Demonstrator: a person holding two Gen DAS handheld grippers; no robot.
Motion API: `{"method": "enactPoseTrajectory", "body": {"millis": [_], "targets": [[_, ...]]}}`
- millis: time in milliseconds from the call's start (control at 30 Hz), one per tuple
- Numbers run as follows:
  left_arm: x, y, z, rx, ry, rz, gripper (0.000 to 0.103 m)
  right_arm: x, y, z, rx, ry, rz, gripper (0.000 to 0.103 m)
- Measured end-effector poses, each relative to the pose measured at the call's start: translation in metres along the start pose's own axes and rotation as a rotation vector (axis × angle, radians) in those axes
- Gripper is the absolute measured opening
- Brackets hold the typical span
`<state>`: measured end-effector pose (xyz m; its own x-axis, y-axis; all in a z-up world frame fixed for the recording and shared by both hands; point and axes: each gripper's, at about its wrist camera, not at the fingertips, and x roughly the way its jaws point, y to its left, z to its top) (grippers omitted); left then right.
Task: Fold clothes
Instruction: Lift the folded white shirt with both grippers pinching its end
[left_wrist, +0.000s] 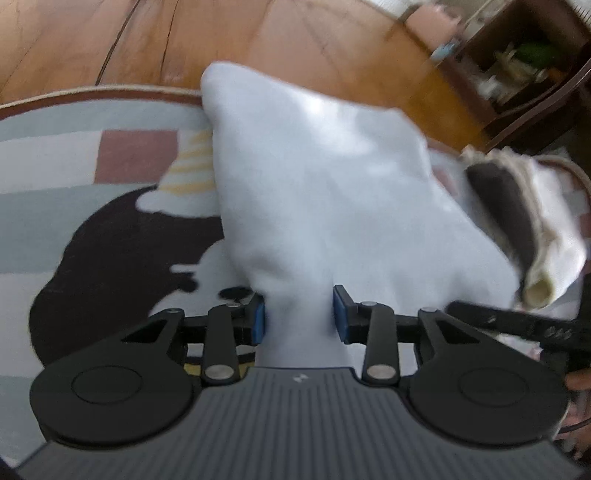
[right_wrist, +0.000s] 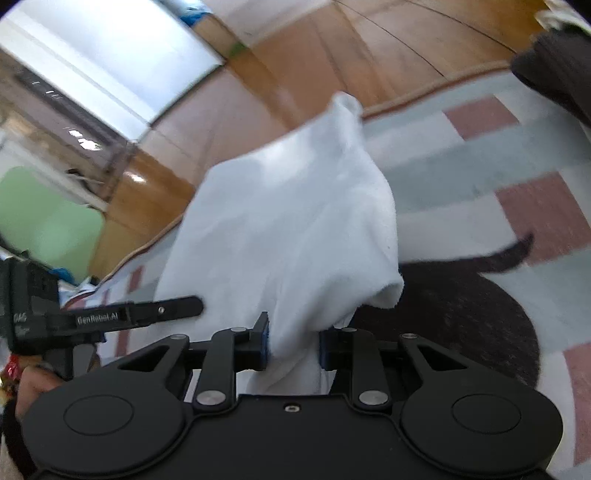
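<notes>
Both grippers had cloth when I checked. Left gripper (left_wrist: 298, 314) was partly closed, its blue pads on either side of a bunched neck of the white garment (left_wrist: 321, 192), pressing it as far as I could tell. Right gripper (right_wrist: 293, 341) looked the same: jaws narrowed, a gathered fold of the white garment (right_wrist: 280, 221) squeezed between the pads. Motion blur in both views, so I couldn't confirm how deep either bite was.

Largest to smallest, all placed off the garment: patterned rug (left_wrist: 55, 177) lay under it, the dark animal shape in the weave just beside its near edge. Wooden floor (left_wrist: 184, 37) ran beyond its far edge. A folded grey-and-cream piece (left_wrist: 517, 229) sat just beside it, toward the right gripper. The garment itself draped forward from both grips, far end down on the rug.

Risks I flagged:
- Both bites were on bunched fabric, not a clean edge. A layer could slip out and the fold would skew.
- Grippers sat near each other; uneven pull would twist the cloth.
- A drag could snag the folded piece.
</notes>
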<state>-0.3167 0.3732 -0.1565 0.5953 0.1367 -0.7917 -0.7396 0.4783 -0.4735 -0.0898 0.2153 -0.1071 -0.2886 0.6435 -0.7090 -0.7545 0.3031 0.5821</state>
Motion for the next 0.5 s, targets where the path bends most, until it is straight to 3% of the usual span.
{"method": "enactPoseTrajectory", "body": {"millis": [133, 167, 267, 367, 433, 467, 500], "targets": [[0.004, 0.02, 0.004, -0.092, 0.019, -0.053, 0.037, 0.004, -0.006, 0.001, 0.04, 0.008, -0.045, 0.037], [0.004, 0.026, 0.004, -0.119, 0.021, -0.073, 0.038, 0.005, -0.007, 0.002, 0.044, 0.008, -0.059, 0.041], [0.01, 0.039, 0.007, -0.18, 0.02, -0.104, 0.044, 0.011, -0.016, 0.003, 0.09, -0.005, -0.1, 0.065], [0.021, 0.055, 0.01, -0.258, -0.013, -0.165, 0.052, 0.02, -0.025, 0.004, 0.152, -0.005, -0.095, 0.072], [0.028, 0.064, 0.012, -0.319, -0.021, -0.228, 0.052, 0.027, -0.023, 0.007, 0.158, 0.005, -0.049, 0.071], [0.03, 0.066, 0.013, -0.336, -0.029, -0.238, 0.05, 0.03, -0.021, 0.008, 0.158, 0.009, -0.026, 0.059], [0.03, 0.062, 0.012, -0.328, -0.046, -0.213, 0.043, 0.034, -0.016, 0.008, 0.123, 0.01, -0.009, 0.038]]}}
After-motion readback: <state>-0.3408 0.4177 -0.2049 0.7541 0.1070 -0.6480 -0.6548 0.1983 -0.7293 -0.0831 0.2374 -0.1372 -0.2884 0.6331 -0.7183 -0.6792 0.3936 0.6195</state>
